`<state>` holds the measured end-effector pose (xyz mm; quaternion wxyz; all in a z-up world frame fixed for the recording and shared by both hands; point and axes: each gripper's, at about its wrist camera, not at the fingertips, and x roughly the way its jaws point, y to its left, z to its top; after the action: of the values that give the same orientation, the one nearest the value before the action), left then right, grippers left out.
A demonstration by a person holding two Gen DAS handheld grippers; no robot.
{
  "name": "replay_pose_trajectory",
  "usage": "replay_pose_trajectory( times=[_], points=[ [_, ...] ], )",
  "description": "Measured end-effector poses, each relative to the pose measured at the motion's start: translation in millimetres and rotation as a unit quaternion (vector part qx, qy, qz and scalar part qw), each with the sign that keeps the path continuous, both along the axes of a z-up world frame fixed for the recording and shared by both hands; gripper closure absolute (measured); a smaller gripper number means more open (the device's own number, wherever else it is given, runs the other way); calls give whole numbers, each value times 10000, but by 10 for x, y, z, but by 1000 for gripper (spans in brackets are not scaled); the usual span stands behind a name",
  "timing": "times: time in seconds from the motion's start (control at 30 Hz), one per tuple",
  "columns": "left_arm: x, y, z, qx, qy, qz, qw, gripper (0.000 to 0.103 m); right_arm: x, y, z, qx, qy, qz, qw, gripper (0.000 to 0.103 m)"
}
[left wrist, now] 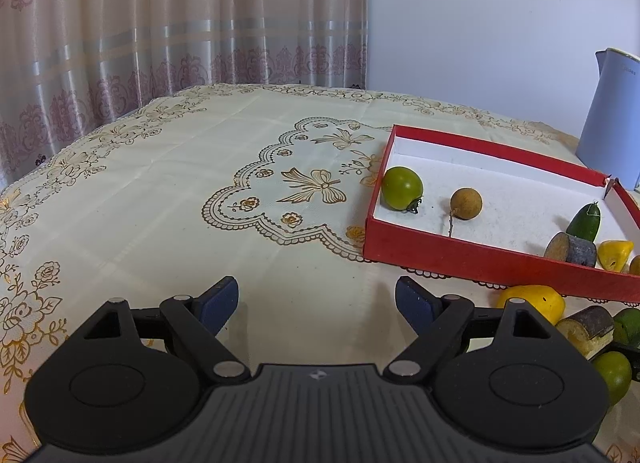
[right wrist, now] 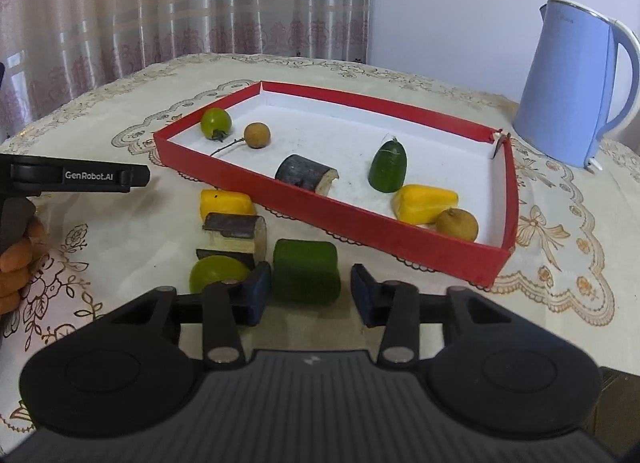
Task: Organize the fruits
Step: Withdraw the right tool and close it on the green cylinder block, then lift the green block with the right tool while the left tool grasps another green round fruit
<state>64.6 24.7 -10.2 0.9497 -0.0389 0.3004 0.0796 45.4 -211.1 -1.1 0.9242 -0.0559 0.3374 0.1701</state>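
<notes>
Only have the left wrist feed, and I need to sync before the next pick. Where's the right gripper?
Observer: The right gripper straddles a green block on the cloth, in front of the red box. A gap shows at one pad, so it's not clamped.
Operator: My view cuts off the box's right end. How many pieces are inside?
Observer: Six: green tomato, far longan, dark log piece, cucumber end, yellow wedge, near longan.
Operator: Kettle handle?
Observer: The kettle handle faces away from the box.
</notes>
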Motion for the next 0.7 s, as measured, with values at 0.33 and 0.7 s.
replay_pose_trajectory(
  times=[0.33, 0.7],
  points=[
    [-31, -14, 11, -111, -83, -309, 9994, 17, -276, -37, -1, -48, -461, -851, 9953, 71],
    [-109, -295, 69, 312, -323, -1008, 9939, 17, -373, -325, -33, 598, -487, -1353, 9878, 71]
  ],
)
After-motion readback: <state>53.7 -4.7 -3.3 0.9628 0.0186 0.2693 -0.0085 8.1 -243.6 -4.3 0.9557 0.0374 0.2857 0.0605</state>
